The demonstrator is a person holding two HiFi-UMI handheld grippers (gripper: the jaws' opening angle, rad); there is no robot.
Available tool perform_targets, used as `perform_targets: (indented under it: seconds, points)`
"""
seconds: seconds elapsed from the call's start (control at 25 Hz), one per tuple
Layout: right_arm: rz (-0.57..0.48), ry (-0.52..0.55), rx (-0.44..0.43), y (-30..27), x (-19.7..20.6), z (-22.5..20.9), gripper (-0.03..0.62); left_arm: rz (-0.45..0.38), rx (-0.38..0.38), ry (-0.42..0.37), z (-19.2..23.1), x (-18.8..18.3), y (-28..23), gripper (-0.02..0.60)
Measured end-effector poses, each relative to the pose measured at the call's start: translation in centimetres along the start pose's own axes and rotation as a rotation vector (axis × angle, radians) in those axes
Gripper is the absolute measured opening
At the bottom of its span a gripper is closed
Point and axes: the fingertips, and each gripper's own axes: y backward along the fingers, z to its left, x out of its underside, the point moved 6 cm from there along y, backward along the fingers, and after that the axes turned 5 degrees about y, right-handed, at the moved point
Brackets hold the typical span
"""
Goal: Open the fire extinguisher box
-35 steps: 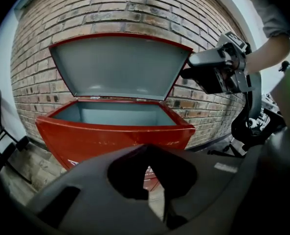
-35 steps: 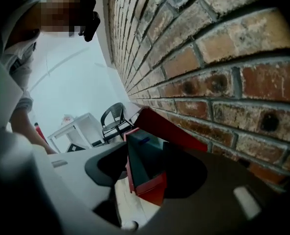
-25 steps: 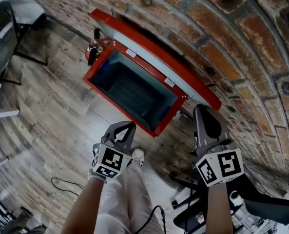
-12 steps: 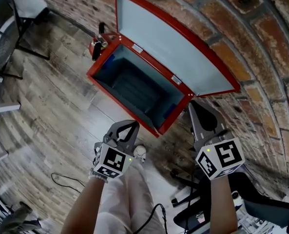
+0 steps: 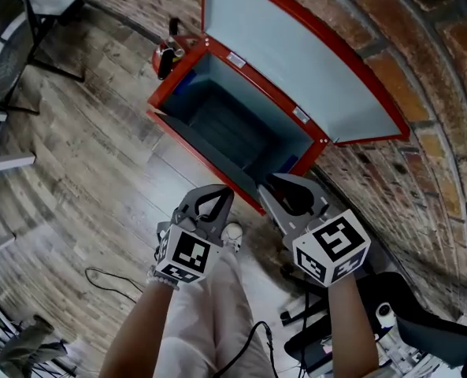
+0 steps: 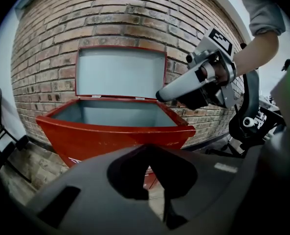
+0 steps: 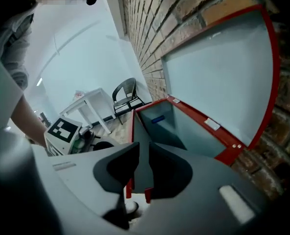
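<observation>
Light even, diffuse, indoor; shadows soft. Head view sharp at centre; red-brown brick wall (image 5: 422,46) and grey wooden plank floor (image 5: 75,172) bow toward the rim. Both gripper views: strong fisheye, black corners. Near field dark and soft-focus, 4 to 8 o'clock: left gripper (image 6: 147,166), right gripper (image 7: 142,148). In the right gripper view, plain white wall (image 7: 86,58) washed out at 10 o'clock. Brightest even patch: pale grey lining of the red metal box lid (image 6: 120,71).

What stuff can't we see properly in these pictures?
Bottom of the fire extinguisher box: left gripper view, hidden behind its own red front wall.
White labels on the box's back rim: head view, too small to read.
Blue patch inside the box: right gripper view, too small to identify.
Red cylinder beside the box: head view, partly behind the box's corner.
</observation>
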Motion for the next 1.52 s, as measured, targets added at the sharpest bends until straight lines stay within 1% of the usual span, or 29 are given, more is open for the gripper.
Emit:
perform_targets:
  seconds: [0.2, 0.28, 0.48, 0.76, 0.88, 1.16, 1.44, 1.48, 1.52]
  points:
    - [0.06, -0.035, -0.094, -1.6, 1.3, 1.6, 0.103, -0.009, 0.002, 0.0, 0.1, 0.3, 0.2, -0.002]
    - [0.076, -0.042, -0.117, -2.0, 1.7, 2.0, 0.103, -0.008, 0.005, -0.007, 0.0, 0.5, 0.4, -0.002]
    - [0.139, -0.013, -0.176, -3.1, 2.5, 3.0, 0.11, -0.008, 0.017, -0.03, 0.0, 0.9, 0.7, -0.002]
    - [0.22, 0.048, -0.209, -3.4, 2.8, 3.5, 0.109, -0.011, 0.05, -0.049, 0.1, 1.5, 1.1, -0.002]
    - [0.24, 0.064, -0.205, -3.5, 3.1, 4.0, 0.109, -0.01, 0.06, -0.052, 0.1, 1.9, 1.5, -0.002]
    - [0.287, 0.1, -0.23, -3.7, 3.8, 5.8, 0.109, -0.002, 0.062, -0.031, 0.1, 2.9, 2.4, -0.002]
    - [0.334, 0.074, -0.25, -4.2, 5.9, 6.5, 0.11, 0.004, 0.071, -0.035, 0.1, 3.8, 3.1, -0.002]
    - [0.337, 0.061, -0.257, -4.3, 6.1, 6.7, 0.107, 0.006, 0.071, -0.036, 0.1, 4.0, 3.2, -0.002]
    - [0.336, 0.042, -0.264, -4.4, 6.4, 6.8, 0.086, 0.009, 0.071, -0.036, 0.1, 4.1, 3.3, -0.002]
